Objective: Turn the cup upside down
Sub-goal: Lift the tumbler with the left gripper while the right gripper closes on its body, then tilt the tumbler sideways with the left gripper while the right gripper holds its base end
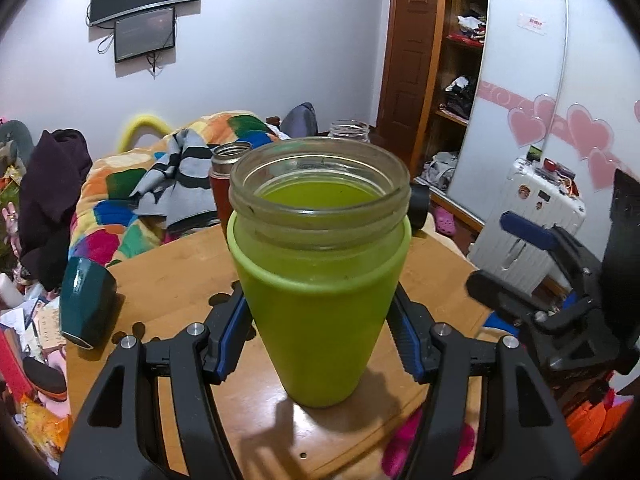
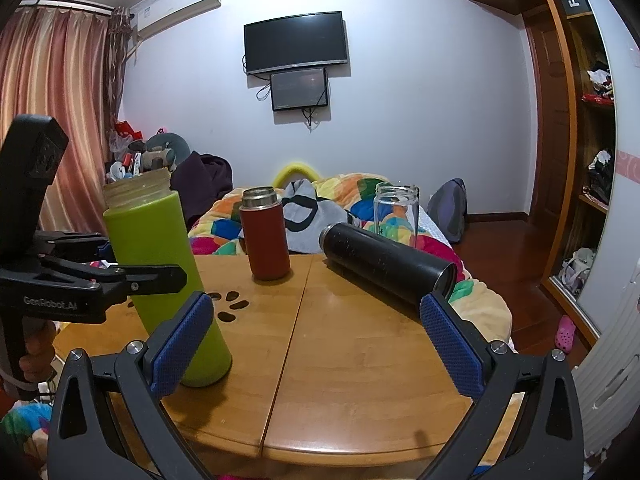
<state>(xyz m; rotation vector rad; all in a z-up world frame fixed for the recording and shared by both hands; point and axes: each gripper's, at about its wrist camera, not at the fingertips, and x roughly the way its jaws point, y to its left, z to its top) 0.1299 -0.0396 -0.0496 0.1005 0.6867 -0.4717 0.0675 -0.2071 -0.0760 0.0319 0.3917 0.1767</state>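
The cup is a glass bottle in a lime-green sleeve. It stands upright, mouth up, on the round wooden table. My left gripper has its blue pads against both sides of the sleeve and is shut on it. The cup also shows at the left of the right wrist view, with the left gripper around its middle. My right gripper is open and empty over the table's near half; it shows at the right in the left wrist view.
A black flask lies on its side at the table's right. A red flask and a clear glass jar stand at the back. A dark teal cup lies at the table's left edge. A bed with a colourful quilt lies behind.
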